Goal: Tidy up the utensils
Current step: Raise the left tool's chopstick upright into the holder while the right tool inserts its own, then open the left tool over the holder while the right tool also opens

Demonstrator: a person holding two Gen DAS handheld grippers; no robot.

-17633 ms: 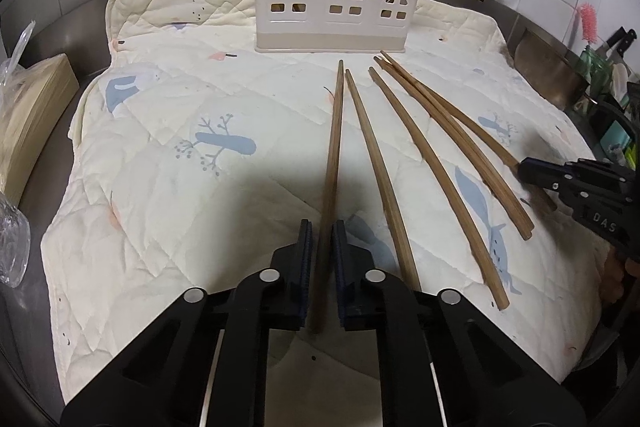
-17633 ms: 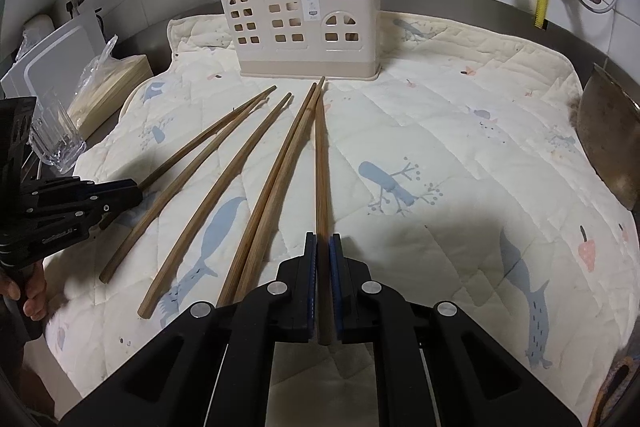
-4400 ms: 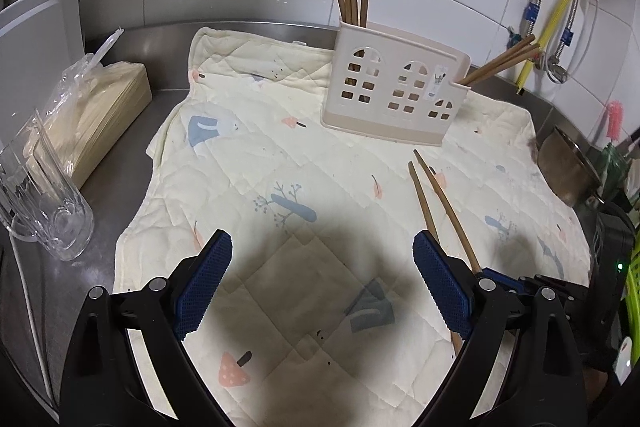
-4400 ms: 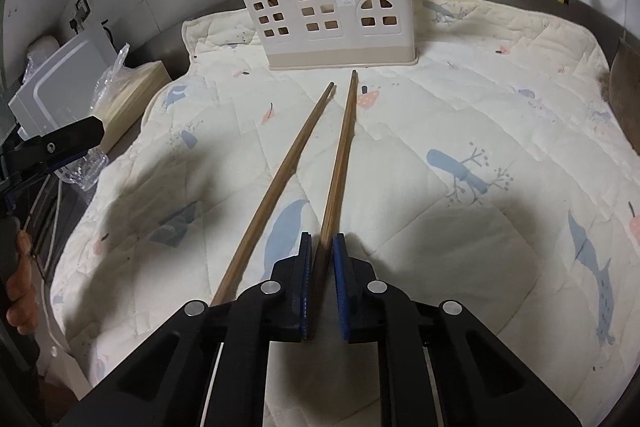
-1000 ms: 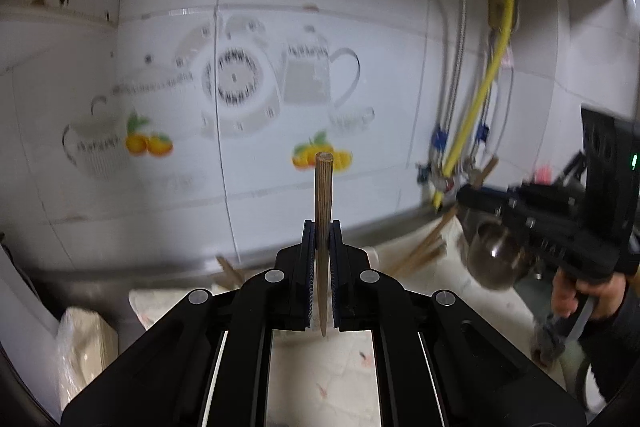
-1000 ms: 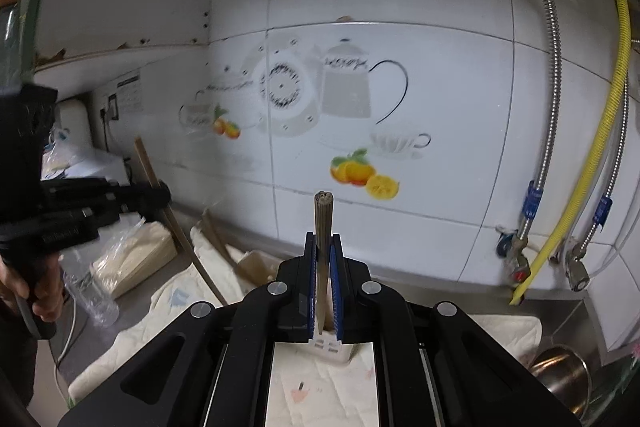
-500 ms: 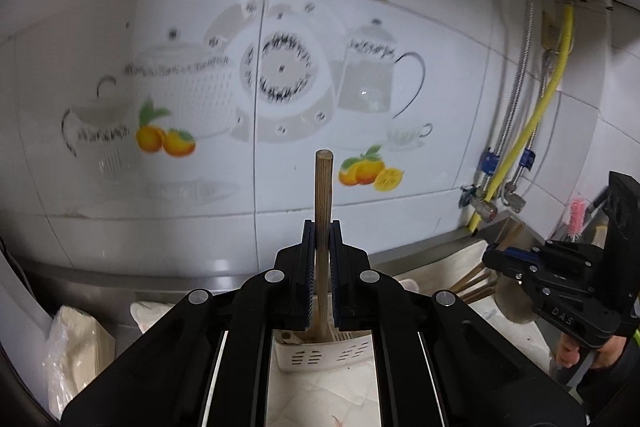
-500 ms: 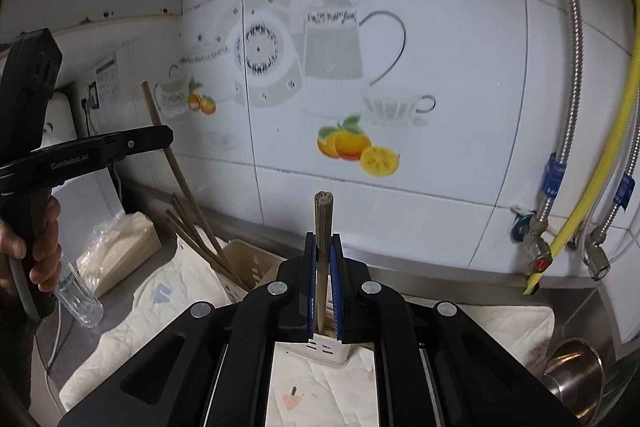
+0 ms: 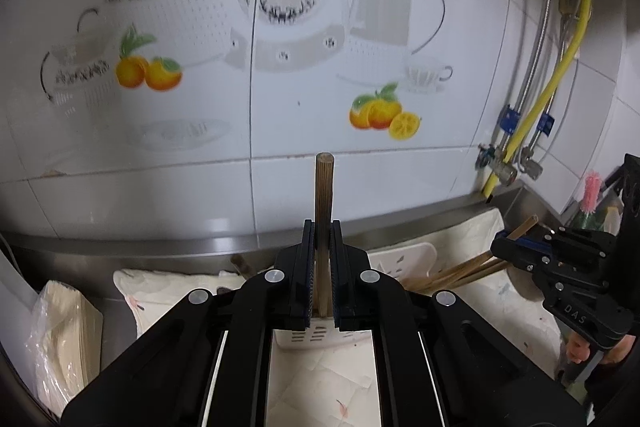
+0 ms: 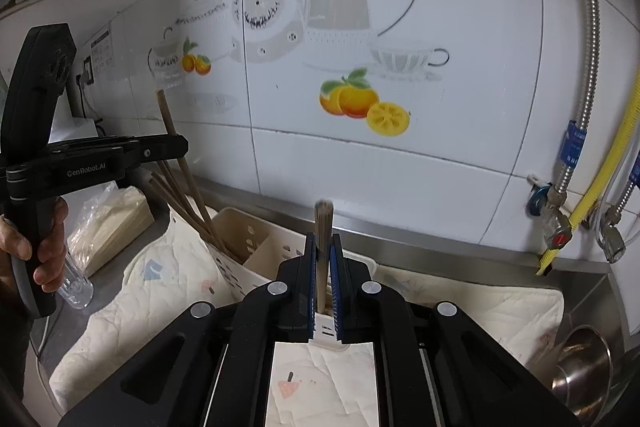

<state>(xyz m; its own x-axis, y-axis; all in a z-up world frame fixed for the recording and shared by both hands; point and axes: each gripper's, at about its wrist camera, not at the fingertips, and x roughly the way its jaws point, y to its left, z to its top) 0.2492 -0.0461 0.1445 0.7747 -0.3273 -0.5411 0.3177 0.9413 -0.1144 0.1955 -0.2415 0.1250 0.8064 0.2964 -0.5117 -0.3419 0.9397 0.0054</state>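
Both grippers – left gripper (image 9: pixel 322 267), right gripper (image 10: pixel 323 275) – clamped on upright chopsticks (image 9: pixel 323 195); lower straight into the holder (image 10: pixel 256 239) at 12 o'clock – release only once tips seat.

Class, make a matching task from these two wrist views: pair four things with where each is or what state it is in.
Things:
1. left hand-held gripper
2. yellow hose
3. steel bowl
4. cloth

Places or states:
A. under the holder
B. shut on an upright chopstick
C. on the counter at far right
D. running down the wall

Pairs: 1-B, 2-D, 3-C, 4-A
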